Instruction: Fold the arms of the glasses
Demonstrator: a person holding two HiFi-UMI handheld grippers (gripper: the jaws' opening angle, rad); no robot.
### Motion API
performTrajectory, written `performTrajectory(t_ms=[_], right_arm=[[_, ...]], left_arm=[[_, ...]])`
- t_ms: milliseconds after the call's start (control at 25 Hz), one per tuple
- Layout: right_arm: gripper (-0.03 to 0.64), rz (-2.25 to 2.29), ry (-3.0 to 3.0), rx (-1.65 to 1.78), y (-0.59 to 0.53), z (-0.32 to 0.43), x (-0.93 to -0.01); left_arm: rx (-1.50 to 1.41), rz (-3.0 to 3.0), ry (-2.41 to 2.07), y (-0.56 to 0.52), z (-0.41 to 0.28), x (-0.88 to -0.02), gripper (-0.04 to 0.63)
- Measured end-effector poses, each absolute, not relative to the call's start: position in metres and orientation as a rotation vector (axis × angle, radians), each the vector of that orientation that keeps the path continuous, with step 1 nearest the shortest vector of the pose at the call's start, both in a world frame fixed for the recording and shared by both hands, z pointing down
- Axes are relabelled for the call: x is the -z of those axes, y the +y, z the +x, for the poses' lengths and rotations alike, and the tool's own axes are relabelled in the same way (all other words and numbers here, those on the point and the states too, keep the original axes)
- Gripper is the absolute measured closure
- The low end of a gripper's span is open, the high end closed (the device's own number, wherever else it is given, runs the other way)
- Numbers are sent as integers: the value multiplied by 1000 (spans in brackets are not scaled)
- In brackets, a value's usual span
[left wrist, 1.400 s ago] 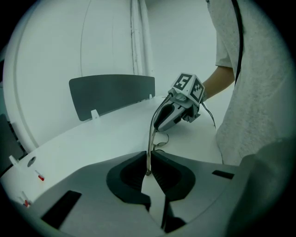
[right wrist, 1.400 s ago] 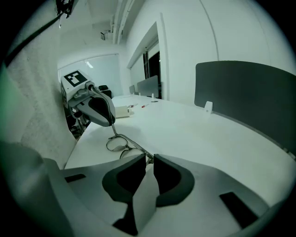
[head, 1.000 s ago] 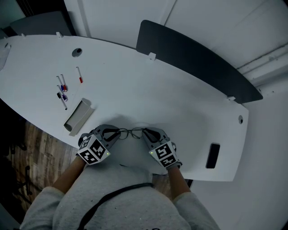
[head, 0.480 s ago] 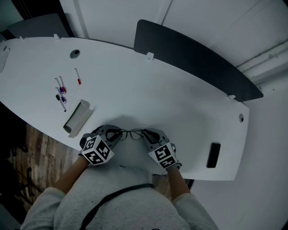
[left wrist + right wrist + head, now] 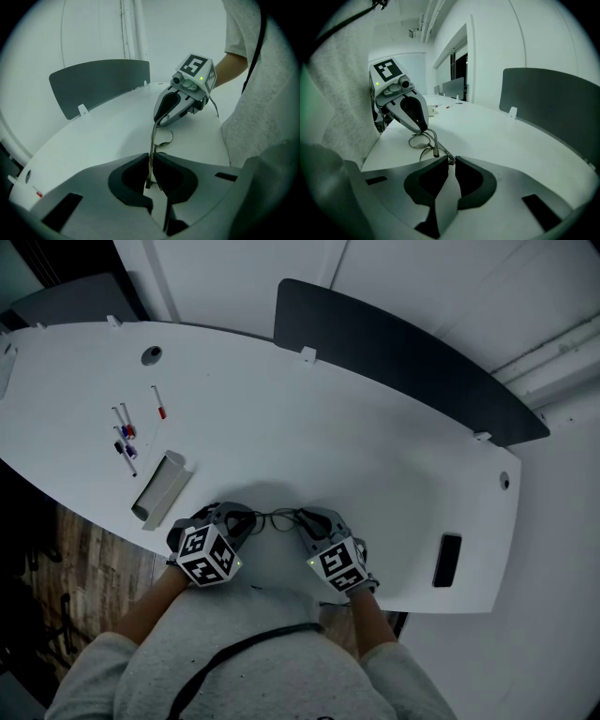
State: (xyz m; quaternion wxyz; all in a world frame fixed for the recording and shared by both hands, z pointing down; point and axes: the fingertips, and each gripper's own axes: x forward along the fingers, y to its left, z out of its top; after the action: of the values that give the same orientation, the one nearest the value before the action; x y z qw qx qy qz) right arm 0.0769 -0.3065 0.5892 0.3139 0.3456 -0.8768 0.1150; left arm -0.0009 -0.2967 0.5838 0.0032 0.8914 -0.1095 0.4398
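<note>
From the head view, the left gripper (image 5: 249,518) and right gripper (image 5: 302,517) face each other low over the near edge of the white table (image 5: 281,418), with the wire-framed glasses (image 5: 277,516) stretched between their tips. A grey tray (image 5: 161,488) and a few marker pens (image 5: 127,434) lie beyond and outward of the left gripper. A black phone-like slab (image 5: 448,560) lies outward of the right one. In the left gripper view, the jaws of the left gripper (image 5: 151,161) are closing on a thin arm of the glasses (image 5: 152,140), which runs straight ahead from between the pads to the right gripper (image 5: 158,120) opposite. In the right gripper view, the right gripper (image 5: 451,161) has its tips pinched together on the end of the glasses (image 5: 423,139), whose lenses sit just ahead, under the left gripper (image 5: 423,127).
</note>
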Motion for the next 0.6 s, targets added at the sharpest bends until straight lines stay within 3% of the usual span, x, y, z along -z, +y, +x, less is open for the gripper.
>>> performTrajectory(t_ms=[400,600], right_arm=[[561,1142,-2367,-337,-322,102,-551],[561,980,-2486,-292,-316,55,-520]], left_arm=[[-1387,2775,-331,-295,-1,-585,563],[-1380,2768,-342,-296,-1,-585,563]])
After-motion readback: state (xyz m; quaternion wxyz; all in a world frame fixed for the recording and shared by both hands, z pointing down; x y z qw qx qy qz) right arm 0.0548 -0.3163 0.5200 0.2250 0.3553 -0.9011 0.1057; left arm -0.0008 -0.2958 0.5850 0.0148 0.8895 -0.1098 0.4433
